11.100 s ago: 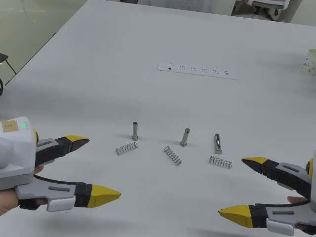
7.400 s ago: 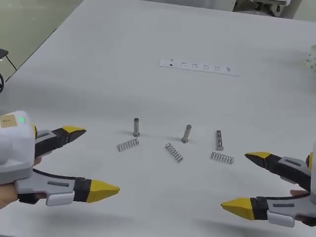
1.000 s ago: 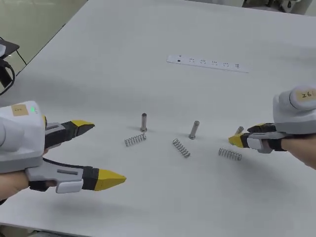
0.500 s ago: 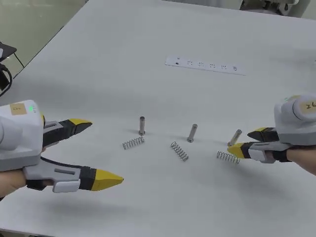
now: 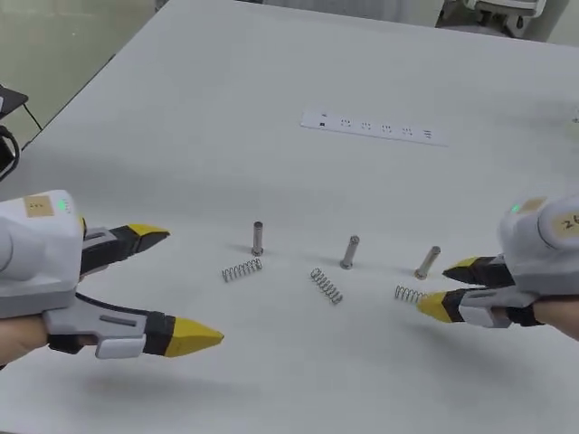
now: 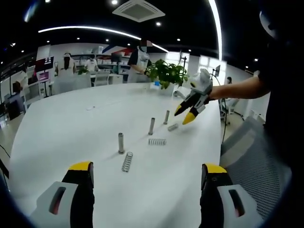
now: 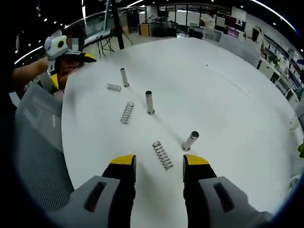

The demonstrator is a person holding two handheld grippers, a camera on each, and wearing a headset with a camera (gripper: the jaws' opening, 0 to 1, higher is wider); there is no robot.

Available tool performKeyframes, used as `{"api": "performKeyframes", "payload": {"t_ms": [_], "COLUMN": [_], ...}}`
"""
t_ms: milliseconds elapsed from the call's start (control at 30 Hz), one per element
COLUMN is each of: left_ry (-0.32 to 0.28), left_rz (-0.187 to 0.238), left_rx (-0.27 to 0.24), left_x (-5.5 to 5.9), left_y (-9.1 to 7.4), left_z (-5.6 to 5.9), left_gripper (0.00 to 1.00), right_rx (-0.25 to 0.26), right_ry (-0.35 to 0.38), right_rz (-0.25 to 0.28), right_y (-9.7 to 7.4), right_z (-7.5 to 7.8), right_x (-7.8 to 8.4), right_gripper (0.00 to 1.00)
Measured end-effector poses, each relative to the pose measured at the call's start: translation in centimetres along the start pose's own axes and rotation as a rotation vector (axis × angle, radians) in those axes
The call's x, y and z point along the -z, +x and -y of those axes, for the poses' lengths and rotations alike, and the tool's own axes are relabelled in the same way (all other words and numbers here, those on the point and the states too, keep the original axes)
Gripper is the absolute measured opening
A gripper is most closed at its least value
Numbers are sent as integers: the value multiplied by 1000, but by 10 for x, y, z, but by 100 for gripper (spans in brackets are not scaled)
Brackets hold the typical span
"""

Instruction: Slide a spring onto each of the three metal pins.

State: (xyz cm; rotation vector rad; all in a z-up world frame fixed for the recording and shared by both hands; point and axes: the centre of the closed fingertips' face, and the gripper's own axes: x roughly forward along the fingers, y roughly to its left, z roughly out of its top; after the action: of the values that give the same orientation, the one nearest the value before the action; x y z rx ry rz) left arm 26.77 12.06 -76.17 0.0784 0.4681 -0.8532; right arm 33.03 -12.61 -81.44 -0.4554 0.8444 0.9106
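Three short metal pins stand in a row on the white table: left pin (image 5: 258, 238), middle pin (image 5: 350, 252), and right pin (image 5: 428, 262), which looks tilted. A spring lies in front of each: left spring (image 5: 242, 270), middle spring (image 5: 327, 286), right spring (image 5: 409, 294). My right gripper (image 5: 441, 285) is open just right of the right spring. In the right gripper view that spring (image 7: 162, 154) lies between and just ahead of my fingertips (image 7: 160, 160), with the tilted pin (image 7: 190, 141) beside it. My left gripper (image 5: 176, 286) hangs wide open, well left of the left spring (image 6: 127, 161).
A white power strip (image 5: 371, 128) lies farther back on the table. The table's left edge (image 5: 81, 90) runs diagonally at the upper left. People and office desks show in the far background of the left gripper view.
My right gripper has drawn back from the right pin toward the right spring, and its jaws have opened. The left gripper has held its place.
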Motion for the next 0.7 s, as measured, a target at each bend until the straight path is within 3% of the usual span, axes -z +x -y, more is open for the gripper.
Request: {"api": "performKeyframes", "payload": {"t_ms": [167,400,533,700], "left_ry": [0,-1,1,3], "left_rz": [-3,-6,-8,-7], "left_rx": [0,-2,-4,-2], "left_x": [2,3,4,4], "left_y": [-1,-3,-3,-3], "left_z": [1,1,1,2], "left_gripper": [91,91,90,90], "right_rx": [-18,-51,-70,-80], "right_ry": [-126,-180,-282,-285], "right_rz": [-46,-88,-170,-170], "right_y": [6,14,18,23], "right_z": [-1,0,4,4], "right_x": [5,7,17,11], "right_gripper": [32,25,23,19]}}
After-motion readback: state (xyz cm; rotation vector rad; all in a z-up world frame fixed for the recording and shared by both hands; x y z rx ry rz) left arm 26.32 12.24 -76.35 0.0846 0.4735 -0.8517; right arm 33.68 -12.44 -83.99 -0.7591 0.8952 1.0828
